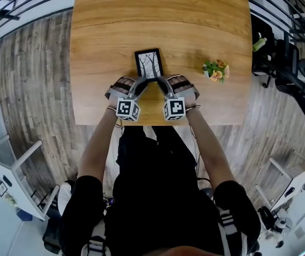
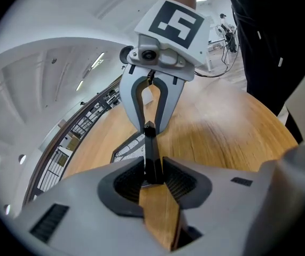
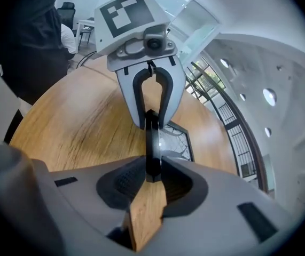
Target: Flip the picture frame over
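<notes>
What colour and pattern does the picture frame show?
The picture frame has a black border around dark bare branches on white; head view shows it best.

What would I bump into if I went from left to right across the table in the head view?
First the left hand-held gripper, then the picture frame, then the right hand-held gripper, then the little bunch of flowers.

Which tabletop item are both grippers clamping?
The black picture frame, pinched along its near edge; the little flower plant stands apart to its right, untouched.
</notes>
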Tool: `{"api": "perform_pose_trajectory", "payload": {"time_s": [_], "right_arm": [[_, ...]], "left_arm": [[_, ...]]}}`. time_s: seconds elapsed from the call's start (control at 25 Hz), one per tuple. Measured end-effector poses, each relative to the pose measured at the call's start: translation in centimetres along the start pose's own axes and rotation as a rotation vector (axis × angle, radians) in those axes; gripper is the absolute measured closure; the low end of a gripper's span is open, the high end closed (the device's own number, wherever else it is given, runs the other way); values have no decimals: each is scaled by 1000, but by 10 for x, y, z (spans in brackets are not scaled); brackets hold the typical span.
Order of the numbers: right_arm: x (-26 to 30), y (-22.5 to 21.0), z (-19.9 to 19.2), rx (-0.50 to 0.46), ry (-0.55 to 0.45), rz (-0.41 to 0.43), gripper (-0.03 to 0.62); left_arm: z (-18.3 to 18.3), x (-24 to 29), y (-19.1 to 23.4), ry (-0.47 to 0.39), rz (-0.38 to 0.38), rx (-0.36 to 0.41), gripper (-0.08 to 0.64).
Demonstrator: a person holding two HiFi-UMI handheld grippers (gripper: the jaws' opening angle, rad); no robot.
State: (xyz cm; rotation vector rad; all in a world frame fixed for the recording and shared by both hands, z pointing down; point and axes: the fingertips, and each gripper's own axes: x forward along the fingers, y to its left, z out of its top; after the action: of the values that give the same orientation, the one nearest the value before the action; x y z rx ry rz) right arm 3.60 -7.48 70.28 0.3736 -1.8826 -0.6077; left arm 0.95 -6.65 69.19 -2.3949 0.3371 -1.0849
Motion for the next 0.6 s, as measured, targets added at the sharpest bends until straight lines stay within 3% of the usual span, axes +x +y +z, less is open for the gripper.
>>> {"api": "perform_pose_trajectory", "payload": {"time_s": [0.24,0.6], "right_arm": [[12,8,1,46,51,-5,500],[19,18,7,151,8,25,511]], "left_arm": [[-10,8,1,41,-57,-156,443],[-26,13,-5,76,-60,-325,443]]}}
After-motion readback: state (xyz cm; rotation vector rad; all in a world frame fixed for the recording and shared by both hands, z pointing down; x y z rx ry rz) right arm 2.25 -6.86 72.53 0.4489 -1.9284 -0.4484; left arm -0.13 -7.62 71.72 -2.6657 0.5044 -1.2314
